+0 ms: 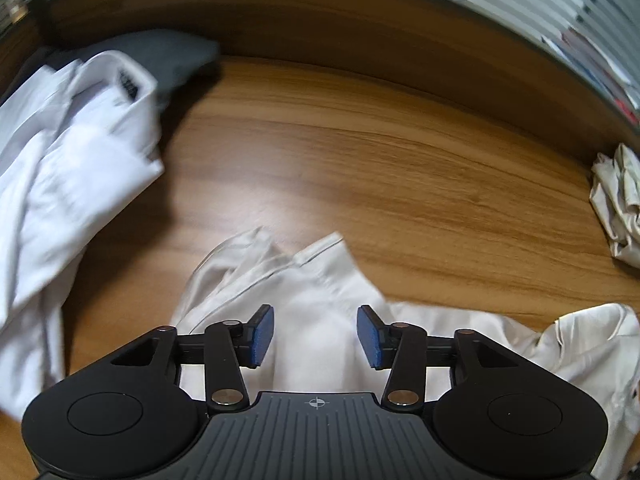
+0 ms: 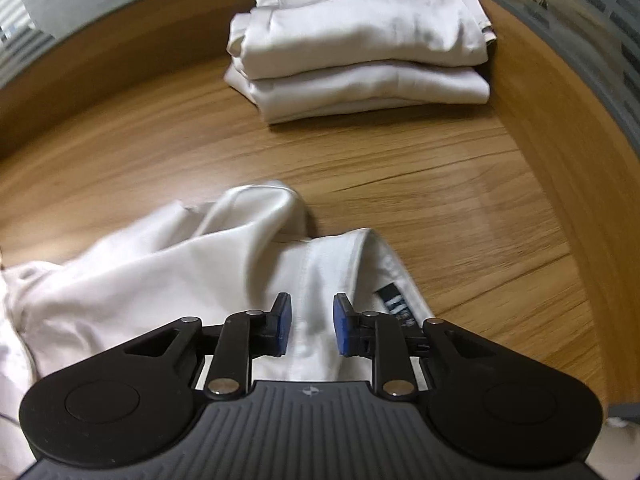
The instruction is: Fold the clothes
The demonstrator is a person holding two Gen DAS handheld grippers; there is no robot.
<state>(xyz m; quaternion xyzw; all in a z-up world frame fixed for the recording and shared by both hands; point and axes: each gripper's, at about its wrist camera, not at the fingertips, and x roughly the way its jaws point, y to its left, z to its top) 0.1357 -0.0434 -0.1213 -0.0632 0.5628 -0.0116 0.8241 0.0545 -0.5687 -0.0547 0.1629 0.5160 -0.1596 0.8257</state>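
A cream shirt (image 1: 320,276) lies rumpled on the wooden table (image 1: 360,160), straight under my left gripper (image 1: 316,336). That gripper stands open, its blue pads (image 1: 262,336) wide apart and clear of the cloth. In the right wrist view the same cream shirt (image 2: 180,264) spreads to the left, with its collar band and a dark label (image 2: 398,304) at the right. My right gripper (image 2: 313,326) hovers over the collar strip, narrowly open; the pads (image 2: 344,328) do not press on the fabric.
A loose white shirt (image 1: 72,160) is heaped at the left over a dark grey garment (image 1: 172,56). A crumpled cream cloth (image 1: 618,204) sits at the right edge. Two folded cream garments (image 2: 360,48) are stacked at the table's far side.
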